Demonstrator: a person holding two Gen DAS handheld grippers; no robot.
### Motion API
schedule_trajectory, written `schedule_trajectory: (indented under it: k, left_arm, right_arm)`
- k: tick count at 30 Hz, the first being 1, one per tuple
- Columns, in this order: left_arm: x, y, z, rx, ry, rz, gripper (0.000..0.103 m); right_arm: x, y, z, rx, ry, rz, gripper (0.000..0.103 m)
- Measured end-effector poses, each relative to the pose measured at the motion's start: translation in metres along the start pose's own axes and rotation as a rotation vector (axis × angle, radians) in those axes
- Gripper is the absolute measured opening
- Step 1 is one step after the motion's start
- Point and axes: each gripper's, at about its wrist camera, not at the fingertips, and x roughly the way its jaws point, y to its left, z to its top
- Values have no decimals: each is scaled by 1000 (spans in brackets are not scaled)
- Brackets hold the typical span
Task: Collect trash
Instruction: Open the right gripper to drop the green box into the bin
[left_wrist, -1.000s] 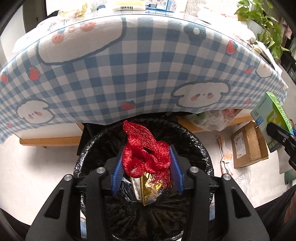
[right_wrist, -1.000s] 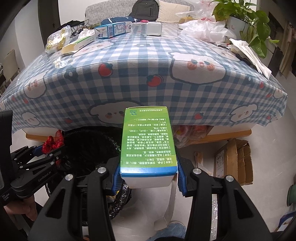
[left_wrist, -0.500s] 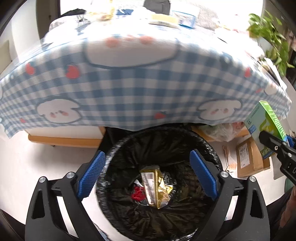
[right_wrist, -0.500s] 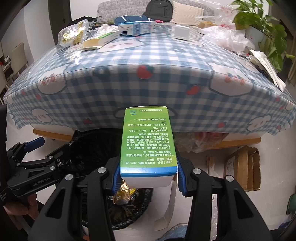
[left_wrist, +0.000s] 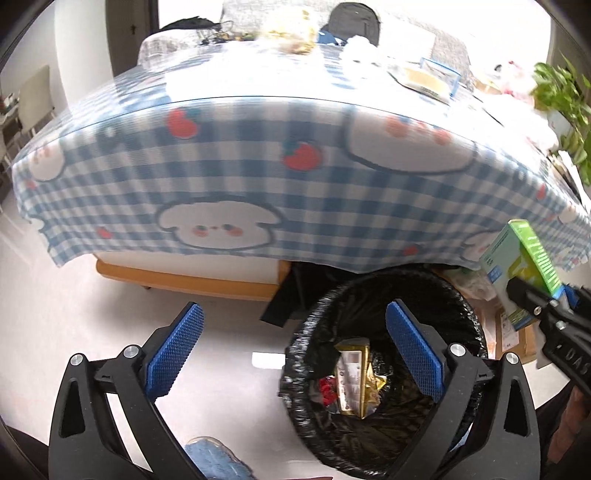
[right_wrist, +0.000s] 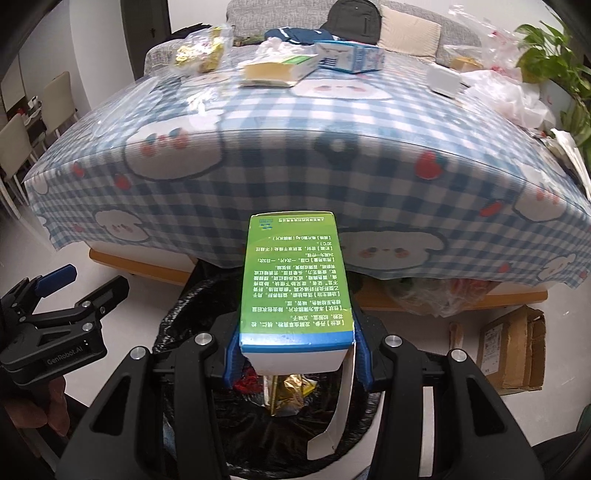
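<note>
A bin lined with a black bag (left_wrist: 369, 288) stands on the floor at the table's edge. Inside it lie a red net (left_wrist: 325, 389) and a gold wrapper (left_wrist: 354, 380). My left gripper (left_wrist: 293, 314) hangs over the bin's left rim; its jaws are opening wide with nothing between them. My right gripper (right_wrist: 293, 354) is shut on a green and white carton (right_wrist: 293, 280), held right above the bin (right_wrist: 177, 314), one white flap hanging down. The carton (left_wrist: 524, 258) also shows at the right of the left wrist view. The left gripper (right_wrist: 94, 280) appears at the left of the right wrist view.
A table under a blue checked cloth (right_wrist: 295, 166) carries several boxes, bags and wrappers. A brown cardboard box (right_wrist: 513, 354) sits on the floor to the right. A potted plant (right_wrist: 546, 48) is at the far right, chairs (right_wrist: 22, 133) at the left.
The left gripper opened and let the red net fall into the bin, then drew off to the left. The right gripper carried the green carton leftward over the bin.
</note>
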Motion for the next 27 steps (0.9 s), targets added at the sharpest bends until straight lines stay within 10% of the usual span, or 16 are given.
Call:
schedule_trajectory:
  k: [20,27]
  left_arm:
    - [1,50,-7,-26,20,31,97]
    - [-1,52,-5,-31,22,17,97]
  right_arm:
    - [44,52,-8,-40,50,18,47]
    - [41,50,-10,-34,37,9,65]
